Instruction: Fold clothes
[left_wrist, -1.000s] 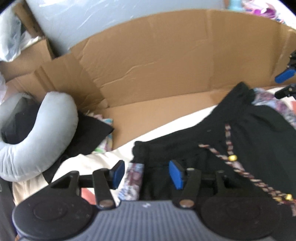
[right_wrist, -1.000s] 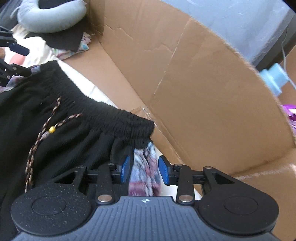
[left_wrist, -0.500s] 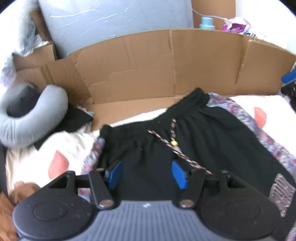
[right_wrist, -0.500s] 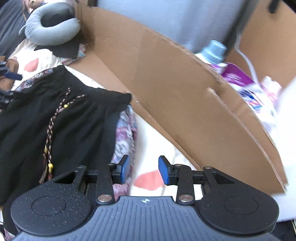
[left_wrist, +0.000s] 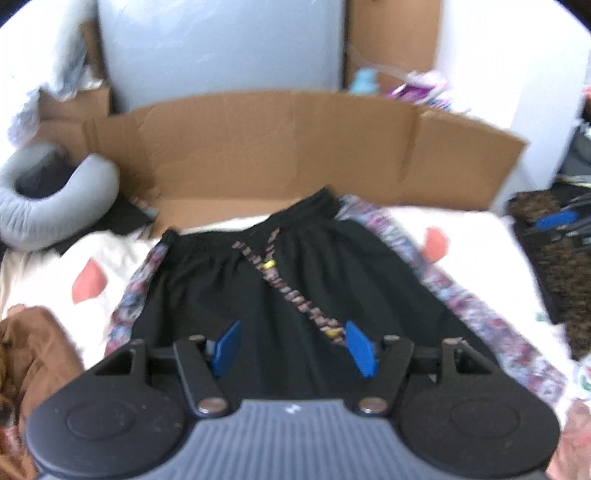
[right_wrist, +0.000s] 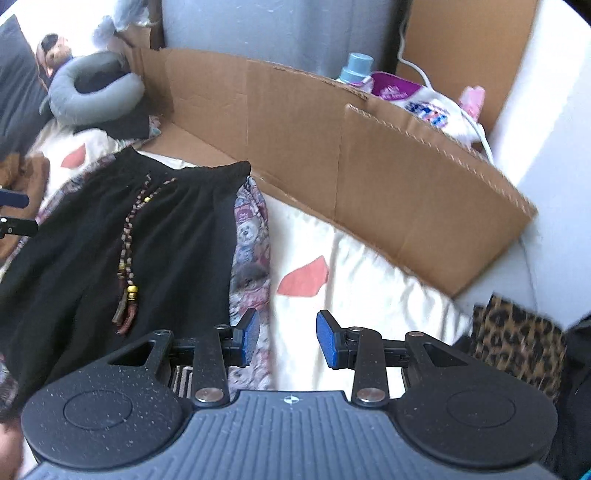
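On the cream bed cover (right_wrist: 369, 280) with coral patches lie the black shorts (left_wrist: 295, 288), spread flat, the waistband toward the cardboard wall (left_wrist: 280, 147) and just beside its folded flap. A braided drawstring (right_wrist: 127, 236) with yellow beads runs down the middle of the shorts, and patterned side stripes (left_wrist: 458, 295) follow both outer edges. Right of the shorts the cover is bare up to the cardboard, so there is free room on that side; on the left there is less, because a brown garment (left_wrist: 40, 354) lies near that edge. The left gripper (left_wrist: 291, 345) hangs over the lower part of the shorts; its jaws have just been opening, they stand wide, and nothing is between them. The right gripper (right_wrist: 288, 338) hangs over the right stripe and the bare cover, its jaws partly apart and holding nothing. A grey neck pillow (left_wrist: 48, 206) sits at the far left corner, a leopard-print cloth (right_wrist: 517, 343) at the right edge, and bottles (right_wrist: 354, 70) stand behind the cardboard.
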